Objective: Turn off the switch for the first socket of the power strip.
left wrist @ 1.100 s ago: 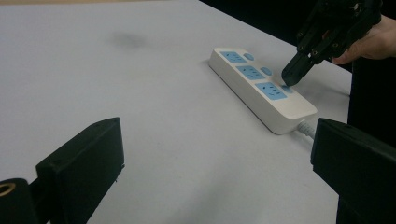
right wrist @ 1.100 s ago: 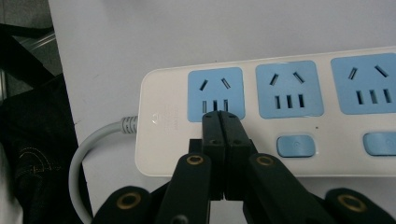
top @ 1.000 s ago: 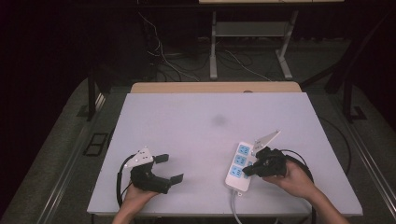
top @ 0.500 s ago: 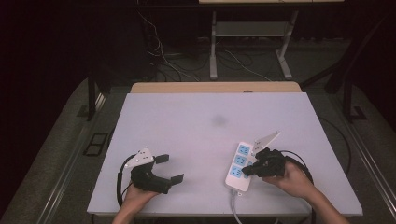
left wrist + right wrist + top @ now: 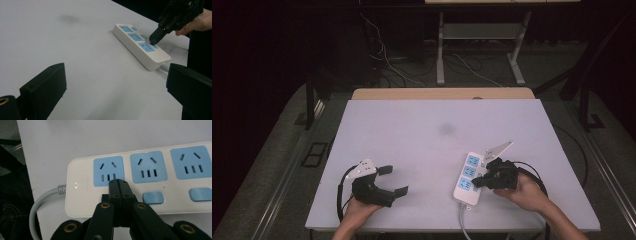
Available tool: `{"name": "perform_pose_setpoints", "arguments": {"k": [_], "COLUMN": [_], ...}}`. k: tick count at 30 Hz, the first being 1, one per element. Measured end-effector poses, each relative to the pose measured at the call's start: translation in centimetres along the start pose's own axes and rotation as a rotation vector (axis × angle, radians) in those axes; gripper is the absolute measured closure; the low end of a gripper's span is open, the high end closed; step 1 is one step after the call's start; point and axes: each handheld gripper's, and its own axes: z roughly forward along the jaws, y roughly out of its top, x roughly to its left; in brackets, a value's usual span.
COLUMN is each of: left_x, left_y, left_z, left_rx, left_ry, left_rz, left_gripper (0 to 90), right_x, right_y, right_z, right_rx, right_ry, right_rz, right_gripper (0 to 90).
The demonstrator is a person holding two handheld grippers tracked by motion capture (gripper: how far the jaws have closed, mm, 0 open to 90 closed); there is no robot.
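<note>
We record the left gripper at the lower left of the high view, resting on the white counter with its jaws spread wide and nothing between them. In the left gripper view the same two black jaws stand far apart at the lower corners of the frame, bare counter between them.

At the lower right of the high view we find the right gripper, held in a hand, with its jaws pressed together. Its tip lies on the white power strip, at the end nearest the person. In the right gripper view the closed jaws come up from the bottom centre and their tip sits on the strip's top face, just below the leftmost blue socket and over the spot where that socket's switch would be; the switch itself is covered. Two further blue switches are in plain sight to the right along the same row.

We note the strip has three blue sockets in a line. It lies flat, right of centre in the high view, angled slightly, with its grey cord leaving the near end toward the counter's front edge.

Farther off, the middle of the counter bears a faint dark smudge.
</note>
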Motion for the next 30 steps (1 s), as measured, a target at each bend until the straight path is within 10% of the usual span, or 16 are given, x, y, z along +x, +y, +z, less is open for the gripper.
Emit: {"name": "perform_pose_setpoints", "arguments": {"k": [30], "left_x": [0.1], "left_y": [0.0], "left_z": [-0.1], "left_rx": [-0.004], "left_ry": [0.004], "left_rz": [-0.004], "left_gripper": [1.5], "right_x": [0.4], "right_y": [1.3], "right_z": [-0.7], "right_rx": [0.068], "right_ry": [0.027], "right_rz": [-0.062], "right_gripper": [90.0]}}
